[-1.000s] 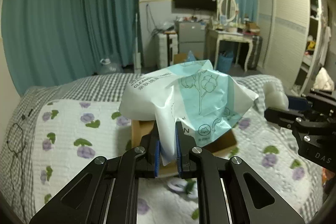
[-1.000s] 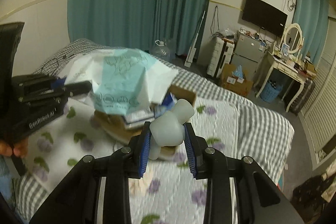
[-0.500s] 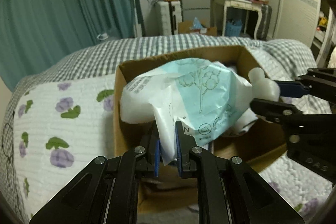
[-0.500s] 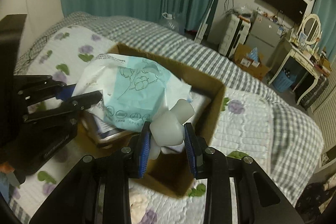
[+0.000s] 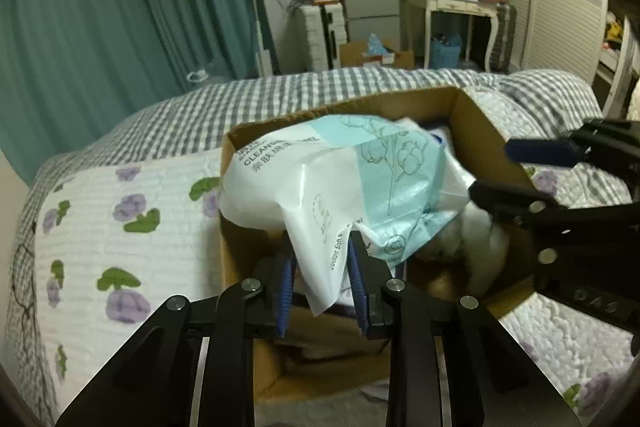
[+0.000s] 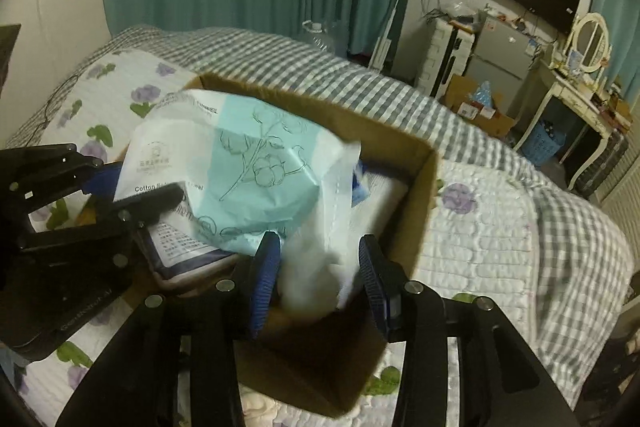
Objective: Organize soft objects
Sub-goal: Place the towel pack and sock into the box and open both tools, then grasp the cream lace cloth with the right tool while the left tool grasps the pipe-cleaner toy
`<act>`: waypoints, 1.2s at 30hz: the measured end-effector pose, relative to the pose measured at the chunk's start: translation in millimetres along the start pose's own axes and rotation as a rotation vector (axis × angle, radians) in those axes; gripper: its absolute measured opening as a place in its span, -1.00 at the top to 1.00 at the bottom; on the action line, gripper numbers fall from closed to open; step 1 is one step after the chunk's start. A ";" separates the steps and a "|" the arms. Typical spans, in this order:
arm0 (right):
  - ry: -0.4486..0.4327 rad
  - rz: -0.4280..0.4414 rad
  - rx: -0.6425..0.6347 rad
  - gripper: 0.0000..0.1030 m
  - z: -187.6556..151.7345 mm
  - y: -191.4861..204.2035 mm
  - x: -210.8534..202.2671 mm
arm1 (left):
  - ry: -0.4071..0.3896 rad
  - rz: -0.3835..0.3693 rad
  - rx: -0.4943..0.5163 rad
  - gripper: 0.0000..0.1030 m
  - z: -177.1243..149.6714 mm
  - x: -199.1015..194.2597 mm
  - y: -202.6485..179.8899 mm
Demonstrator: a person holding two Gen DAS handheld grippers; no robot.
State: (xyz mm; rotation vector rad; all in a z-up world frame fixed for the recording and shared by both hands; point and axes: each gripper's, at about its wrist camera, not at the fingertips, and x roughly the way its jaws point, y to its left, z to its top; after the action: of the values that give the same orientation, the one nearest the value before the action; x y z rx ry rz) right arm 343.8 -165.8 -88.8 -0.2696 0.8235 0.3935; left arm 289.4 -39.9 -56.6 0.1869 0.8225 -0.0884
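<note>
A brown cardboard box (image 5: 484, 131) (image 6: 416, 187) sits on the bed. A white and teal cotton towel pack (image 5: 340, 187) (image 6: 248, 163) lies over its open top. My left gripper (image 5: 320, 267) is open, its jaws apart on either side of the pack's lower corner. My right gripper (image 6: 316, 267) is open over the box's near right corner. A white soft toy (image 6: 316, 275) (image 5: 480, 239), blurred, is between and below its jaws, inside the box. The right gripper also shows in the left wrist view (image 5: 520, 171), and the left gripper shows in the right wrist view (image 6: 132, 187).
The bed has a white quilt with purple flowers (image 5: 132, 227) and a grey checked blanket (image 6: 320, 67). Other packs lie in the box under the towel pack (image 6: 180, 247). Teal curtains, a dressing table (image 5: 452, 3) and a wardrobe stand beyond the bed.
Both grippers have opened. The towel pack has slipped loose between the left jaws and rests on the box. The white toy has left the right jaws and dropped into the box.
</note>
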 end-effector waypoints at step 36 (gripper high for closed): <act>-0.040 -0.060 0.155 -1.00 -96.8 28.2 -134.3 | -0.086 0.021 -0.135 -1.00 -101.9 -94.9 4.6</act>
State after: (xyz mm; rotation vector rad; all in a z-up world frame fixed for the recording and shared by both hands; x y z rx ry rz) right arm 185.5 -208.8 -53.0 -0.1411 0.7999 0.2763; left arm 152.4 -14.5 -54.0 0.0640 0.7376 -0.0208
